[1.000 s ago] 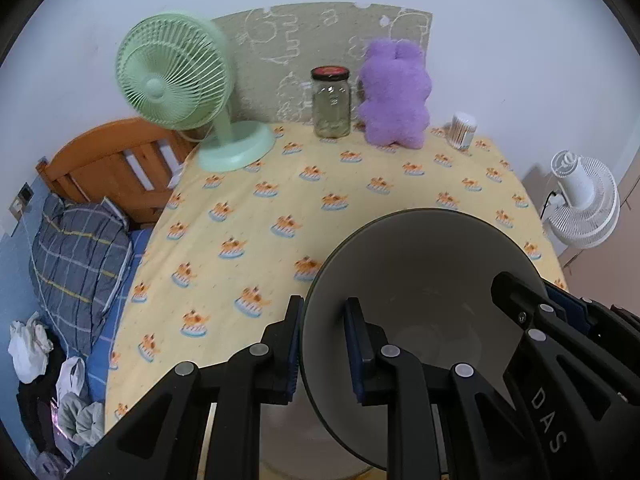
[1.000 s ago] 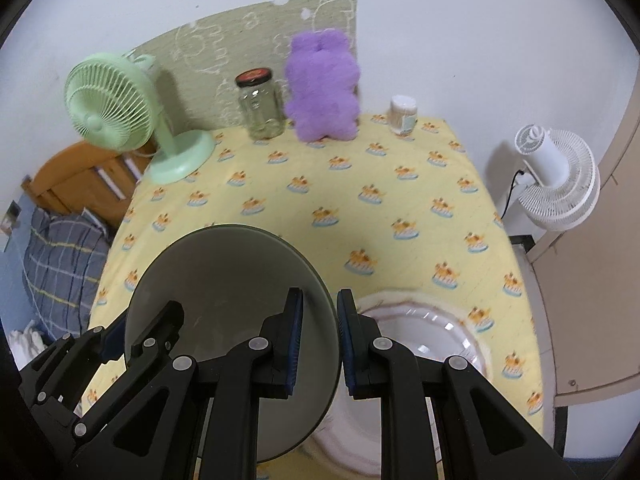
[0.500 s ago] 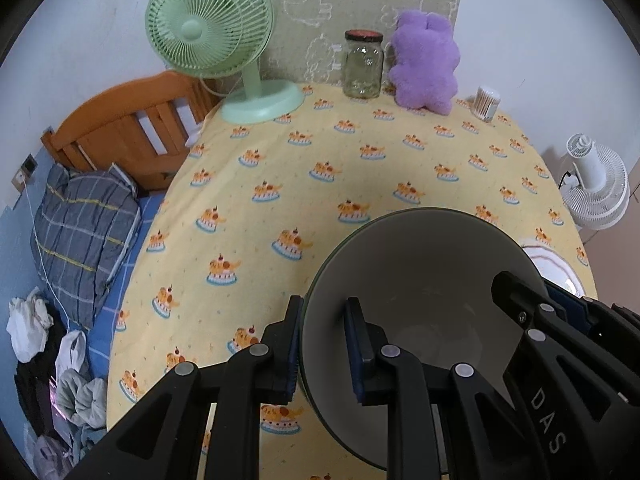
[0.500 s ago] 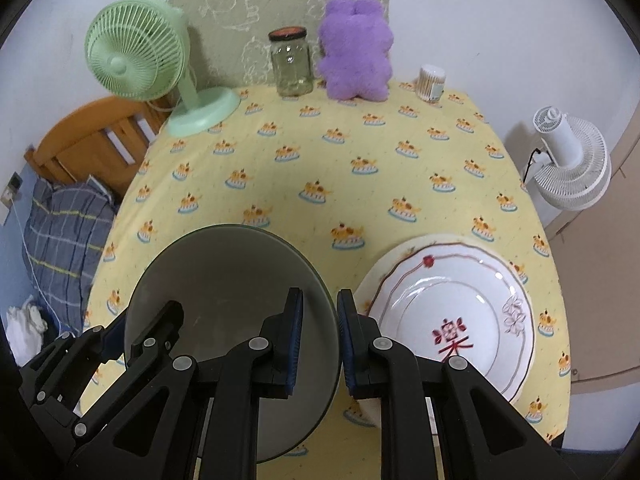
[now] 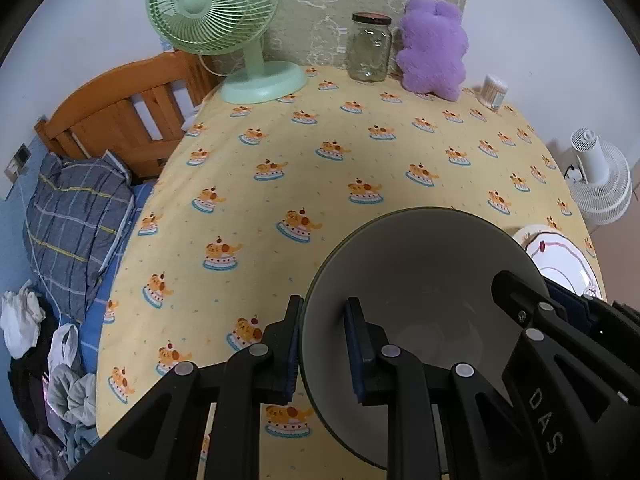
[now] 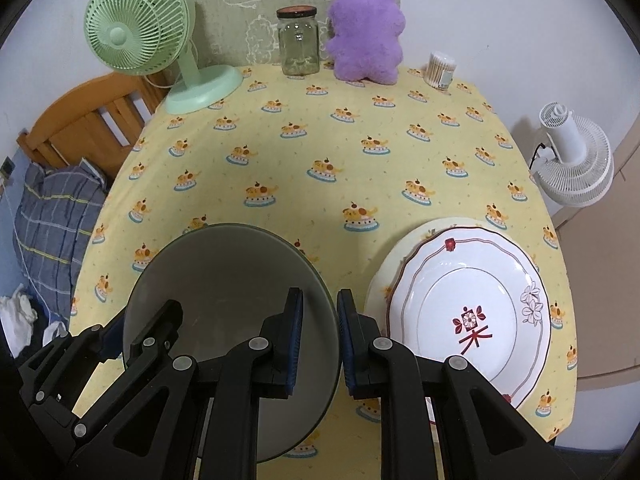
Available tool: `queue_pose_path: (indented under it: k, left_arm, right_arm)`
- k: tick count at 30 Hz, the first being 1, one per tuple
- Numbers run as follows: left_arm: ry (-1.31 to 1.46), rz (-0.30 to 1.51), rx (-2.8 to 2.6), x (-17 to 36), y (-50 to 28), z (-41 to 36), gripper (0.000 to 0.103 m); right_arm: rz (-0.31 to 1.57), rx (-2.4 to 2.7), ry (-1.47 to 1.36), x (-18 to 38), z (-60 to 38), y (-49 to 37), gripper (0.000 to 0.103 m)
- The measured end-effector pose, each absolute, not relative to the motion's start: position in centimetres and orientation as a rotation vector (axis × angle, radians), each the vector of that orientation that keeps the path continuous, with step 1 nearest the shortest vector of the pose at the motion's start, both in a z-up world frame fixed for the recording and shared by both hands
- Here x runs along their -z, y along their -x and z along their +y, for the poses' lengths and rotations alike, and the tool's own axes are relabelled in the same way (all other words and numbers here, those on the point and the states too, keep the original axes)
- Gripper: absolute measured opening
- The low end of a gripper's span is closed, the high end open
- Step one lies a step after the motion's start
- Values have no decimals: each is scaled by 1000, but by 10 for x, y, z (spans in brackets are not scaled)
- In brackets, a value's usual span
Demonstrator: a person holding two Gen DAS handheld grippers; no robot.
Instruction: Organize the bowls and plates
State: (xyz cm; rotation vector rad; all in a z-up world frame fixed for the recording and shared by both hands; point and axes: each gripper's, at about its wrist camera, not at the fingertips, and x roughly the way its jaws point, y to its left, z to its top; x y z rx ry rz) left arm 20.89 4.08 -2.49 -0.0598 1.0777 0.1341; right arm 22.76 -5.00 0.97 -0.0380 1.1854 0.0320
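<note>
Left hand-held gripper clamped on left rim of grey bowl; one finger outside wall, one inside. Right hand-held gripper clamped on same bowl's right rim, likewise straddling wall. Bowl held between both, above yellow-clothed counter. Stacked white plates on counter just right of right hand-held gripper. Ahead, at far counter edge: green fan, glass jar, purple plush toy.
</note>
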Motion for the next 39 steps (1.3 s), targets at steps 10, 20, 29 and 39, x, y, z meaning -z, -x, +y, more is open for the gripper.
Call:
queue_pose_path:
  k: [10, 20, 29, 39]
  left_arm:
    - [77, 1081, -117, 34, -216, 43, 18]
    - [10, 1086, -98, 34, -214, 39, 21]
    - [56, 1087, -31, 20, -209, 37, 46]
    - [148, 1071, -41, 16, -200, 40, 76]
  right_arm:
    - [1188, -15, 56, -2, -49, -234, 21]
    - [1204, -58, 55, -2, -51, -232, 21]
    - [1199, -140, -19, -21, -67, -222, 24]
    - [1184, -193, -120, -23, -94, -216, 64]
